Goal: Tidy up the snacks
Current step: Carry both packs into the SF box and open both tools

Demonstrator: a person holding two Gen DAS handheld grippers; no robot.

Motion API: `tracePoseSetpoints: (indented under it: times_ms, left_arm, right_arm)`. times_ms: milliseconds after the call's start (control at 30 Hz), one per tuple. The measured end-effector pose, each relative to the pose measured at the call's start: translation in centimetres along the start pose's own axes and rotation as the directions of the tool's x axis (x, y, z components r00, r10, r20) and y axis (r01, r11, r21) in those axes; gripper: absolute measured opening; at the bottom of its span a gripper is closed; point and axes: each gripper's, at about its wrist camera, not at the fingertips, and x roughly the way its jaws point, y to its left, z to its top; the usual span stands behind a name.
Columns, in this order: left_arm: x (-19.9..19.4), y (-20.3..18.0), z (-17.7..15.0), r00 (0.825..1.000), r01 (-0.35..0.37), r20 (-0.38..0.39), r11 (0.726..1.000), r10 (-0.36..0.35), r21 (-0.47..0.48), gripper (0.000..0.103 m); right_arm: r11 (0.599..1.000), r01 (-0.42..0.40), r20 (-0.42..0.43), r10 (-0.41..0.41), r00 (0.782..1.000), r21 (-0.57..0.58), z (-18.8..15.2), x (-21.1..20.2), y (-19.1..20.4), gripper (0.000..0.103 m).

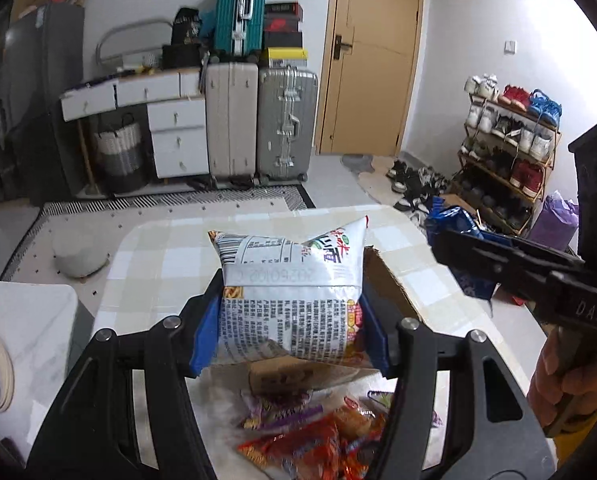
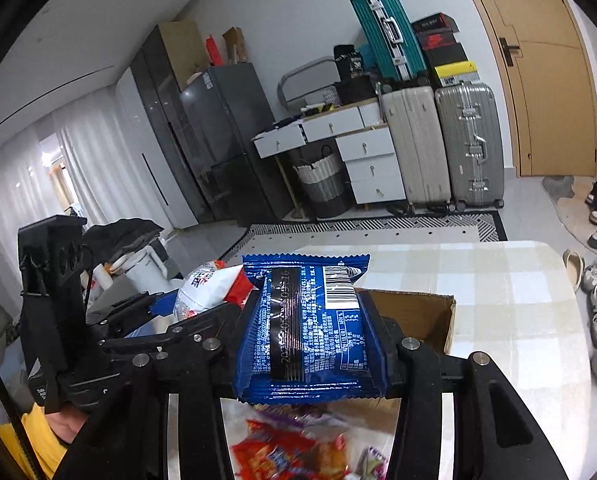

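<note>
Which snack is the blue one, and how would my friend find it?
Start at the checked table, then find the open cardboard box on it. Held above the box's near edge, the right gripper clamps the blue packet. Its neighbour in the left gripper is the white packet.

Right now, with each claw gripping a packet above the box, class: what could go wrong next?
1. The white packet is puffed with air; a harder squeeze by the left claw might burst it.
2. The right claw with its blue packet is close; they could collide over the box.
</note>
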Motion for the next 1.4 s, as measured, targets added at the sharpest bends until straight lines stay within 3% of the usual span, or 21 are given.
tracePoseSetpoints:
  times_ms: [233,467,567,800,967,1100,1333,1400]
  left_arm:
    - [9.6,-0.9,1.7,0.986,-0.008,-0.169,1.0,0.008,0.001,0.057]
    - [17.5,-1.7,1.2,0.95,0.023,-0.312,0.999,-0.011,0.034,0.058]
    - [19.6,-1.3,0.1,0.935,0.032,-0.353,0.999,-0.02,0.027,0.058]
    - [24.1,1.1,-2.1,0.918,0.049,-0.394,0.999,-0.037,0.019,0.059]
    - [25.3,1.4,-2.7,0.915,0.053,-0.402,0.998,-0.041,0.017,0.06]
    - [25.0,1.6,-3.5,0.9,0.06,-0.432,0.998,-0.052,0.005,0.063]
    - [23.9,2.4,-3.3,0.914,0.054,-0.401,0.998,-0.057,-0.019,0.069]
    - [22.8,2.6,-3.3,0.919,0.03,-0.392,0.999,-0.036,-0.02,0.076]
  right_arm:
    - [0.997,0.058,-0.089,-0.053,0.995,0.046,0.7,6.5,-3.7,0.046]
    - [0.991,0.087,-0.191,-0.067,0.979,0.099,-1.2,11.2,-7.3,0.046]
    - [0.988,0.083,-0.22,-0.052,0.974,0.131,-2.0,12.2,-8.6,0.046]
    - [0.977,0.092,-0.279,-0.036,0.96,0.193,-3.8,13.7,-10.5,0.046]
    - [0.975,0.108,-0.288,-0.049,0.957,0.193,-4.2,13.8,-10.9,0.046]
    - [0.977,0.121,-0.298,-0.064,0.952,0.178,-4.3,13.7,-10.7,0.046]
    - [0.971,0.123,-0.3,-0.057,0.952,0.206,-4.4,13.3,-10.9,0.046]
    - [0.971,0.127,-0.304,-0.061,0.951,0.202,-4.4,13.3,-10.8,0.046]
